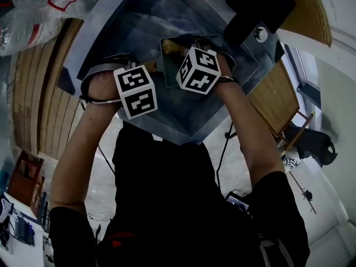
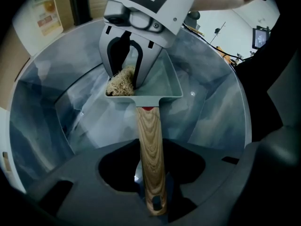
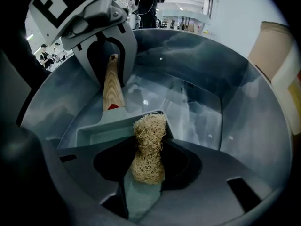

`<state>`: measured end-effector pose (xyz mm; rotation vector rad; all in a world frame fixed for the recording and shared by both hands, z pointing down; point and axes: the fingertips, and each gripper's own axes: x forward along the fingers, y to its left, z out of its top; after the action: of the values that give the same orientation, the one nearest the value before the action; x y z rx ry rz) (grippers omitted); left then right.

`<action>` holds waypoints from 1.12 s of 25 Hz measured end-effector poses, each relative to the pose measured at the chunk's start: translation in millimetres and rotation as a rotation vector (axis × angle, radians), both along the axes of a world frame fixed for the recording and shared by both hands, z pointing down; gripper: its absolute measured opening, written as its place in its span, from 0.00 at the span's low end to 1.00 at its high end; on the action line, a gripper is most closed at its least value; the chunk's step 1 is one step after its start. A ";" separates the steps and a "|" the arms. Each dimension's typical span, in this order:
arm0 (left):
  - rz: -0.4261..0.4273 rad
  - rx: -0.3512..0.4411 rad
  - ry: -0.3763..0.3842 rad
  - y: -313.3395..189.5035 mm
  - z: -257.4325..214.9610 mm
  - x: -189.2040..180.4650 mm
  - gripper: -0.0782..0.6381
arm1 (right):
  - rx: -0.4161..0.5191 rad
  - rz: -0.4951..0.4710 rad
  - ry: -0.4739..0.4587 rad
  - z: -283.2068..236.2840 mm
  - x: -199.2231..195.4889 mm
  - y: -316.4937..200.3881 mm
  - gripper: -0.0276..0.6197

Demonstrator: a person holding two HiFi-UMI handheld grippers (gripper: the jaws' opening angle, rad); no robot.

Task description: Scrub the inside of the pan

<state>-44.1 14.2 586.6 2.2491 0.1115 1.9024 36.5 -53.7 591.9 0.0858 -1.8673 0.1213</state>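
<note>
A square pale-green pan with a wooden handle sits tilted inside the steel sink. My left gripper is shut on the handle's end, seen from the other side as the left gripper around the handle. My right gripper is shut on a tan fibrous scrubber, whose tip rests at the near rim of the pan. From the left gripper view the right gripper presses the scrubber into the pan's left corner. In the head view both marker cubes hide the jaws.
The sink's steep steel walls close round both grippers. A wooden counter flanks the sink, with plastic bags at the upper left and a black object at the upper right. A carton stands by the rim.
</note>
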 end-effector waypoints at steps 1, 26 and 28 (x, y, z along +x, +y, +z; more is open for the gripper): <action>-0.002 -0.001 -0.001 0.0 0.0 0.1 0.33 | -0.004 -0.002 0.001 0.7 0.2 0.2 0.30; -0.027 -0.002 -0.010 -1.4 0.3 -0.3 0.33 | -0.086 -0.139 0.074 1.3 12.5 66.0 0.29; -0.029 -0.001 -0.012 -1.5 0.4 -0.6 0.33 | -0.098 -0.153 0.079 1.2 13.3 71.0 0.29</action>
<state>-44.7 12.6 587.0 2.2259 0.0782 1.9006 49.8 17.3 593.1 -0.1186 -1.7795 0.1018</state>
